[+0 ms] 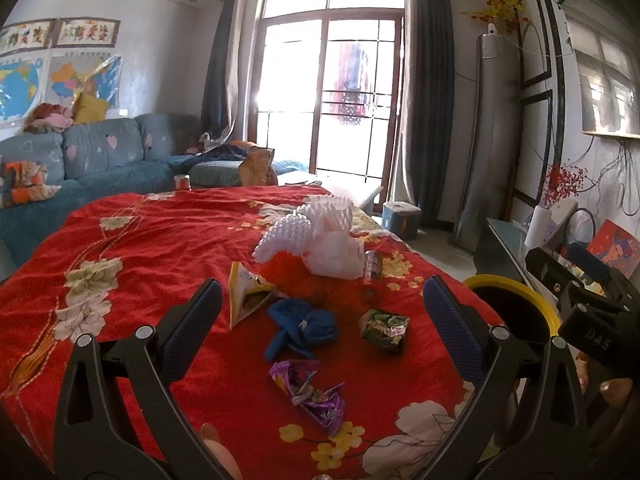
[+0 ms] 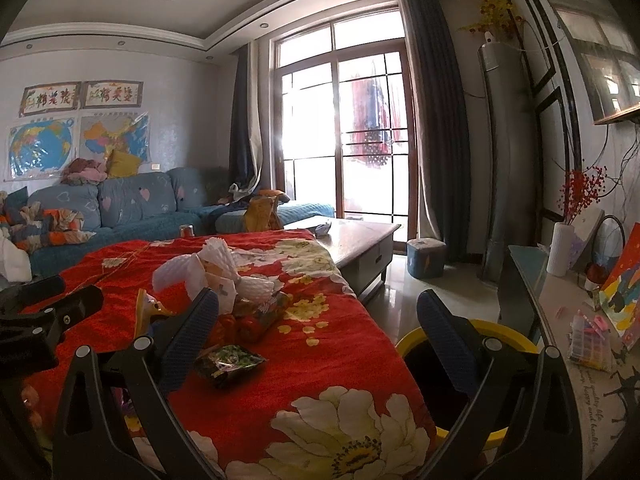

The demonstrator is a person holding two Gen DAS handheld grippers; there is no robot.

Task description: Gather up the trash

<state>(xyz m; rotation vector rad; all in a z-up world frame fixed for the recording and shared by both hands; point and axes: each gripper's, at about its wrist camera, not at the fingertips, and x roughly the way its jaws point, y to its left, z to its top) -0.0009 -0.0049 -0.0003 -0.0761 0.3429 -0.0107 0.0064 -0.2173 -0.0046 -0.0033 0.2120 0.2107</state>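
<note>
Trash lies on a red floral cloth [image 1: 160, 240]: a purple wrapper [image 1: 308, 392], a crumpled blue piece [image 1: 302, 326], a dark green wrapper [image 1: 385, 329] [image 2: 229, 363], a yellow-white packet [image 1: 246, 296], white foam netting [image 1: 308, 236] [image 2: 200, 272]. My left gripper [image 1: 322, 314] is open above the cloth, with the blue piece and the wrappers between and ahead of its fingers. My right gripper [image 2: 318, 324] is open, its left finger [image 2: 192, 332] over the cloth near the green wrapper, its right finger [image 2: 444, 340] over a yellow-rimmed black bin [image 2: 472, 364] [image 1: 516, 312].
The bin stands at the cloth's right edge. A blue sofa [image 2: 132, 204] runs along the left wall, and a coffee table [image 2: 360, 240] sits beyond the cloth. A glass-topped cabinet [image 2: 560, 312] with a white vase [image 2: 562, 248] is on the right. The other gripper's body [image 1: 580, 292] is right of the left one.
</note>
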